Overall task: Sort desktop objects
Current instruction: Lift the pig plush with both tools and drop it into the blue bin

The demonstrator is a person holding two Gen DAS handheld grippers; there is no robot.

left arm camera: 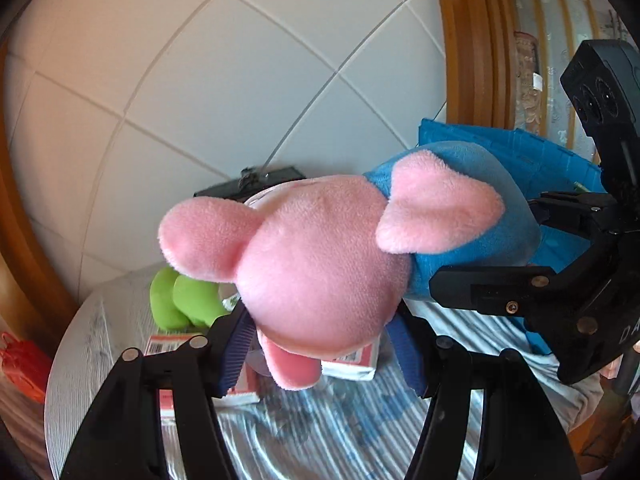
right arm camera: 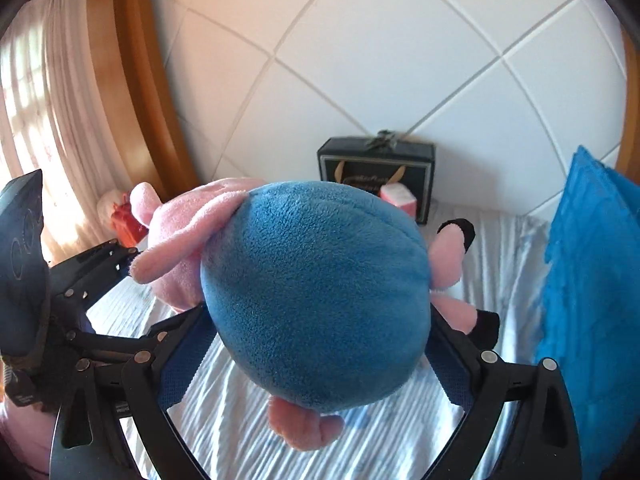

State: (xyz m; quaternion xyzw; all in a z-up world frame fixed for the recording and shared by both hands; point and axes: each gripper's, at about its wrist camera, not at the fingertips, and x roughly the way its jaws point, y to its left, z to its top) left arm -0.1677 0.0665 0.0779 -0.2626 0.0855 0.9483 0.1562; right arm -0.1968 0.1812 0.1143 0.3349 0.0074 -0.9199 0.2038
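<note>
A plush pig with a pink head (left arm camera: 316, 264) and a round blue body (right arm camera: 316, 292) hangs in the air above the striped tablecloth (right arm camera: 240, 408). My left gripper (left arm camera: 320, 346) is shut on the pink head, its blue pads (left arm camera: 238, 344) pressing into both sides. My right gripper (right arm camera: 316, 356) is shut on the blue body, and its pads (right arm camera: 184, 356) dent the fabric. The right gripper (left arm camera: 516, 284) also shows at the right of the left wrist view. The left gripper (right arm camera: 100, 276) shows at the left of the right wrist view.
A green plush (left arm camera: 184, 300) and red-and-white boxes (left arm camera: 352, 360) lie on the cloth under the pig. A blue crate (right arm camera: 592, 300) stands at the right. A black gift bag (right arm camera: 376, 172) with a pink item (right arm camera: 400, 198) leans on the tiled wall. A red bag (left arm camera: 24, 364) sits far left.
</note>
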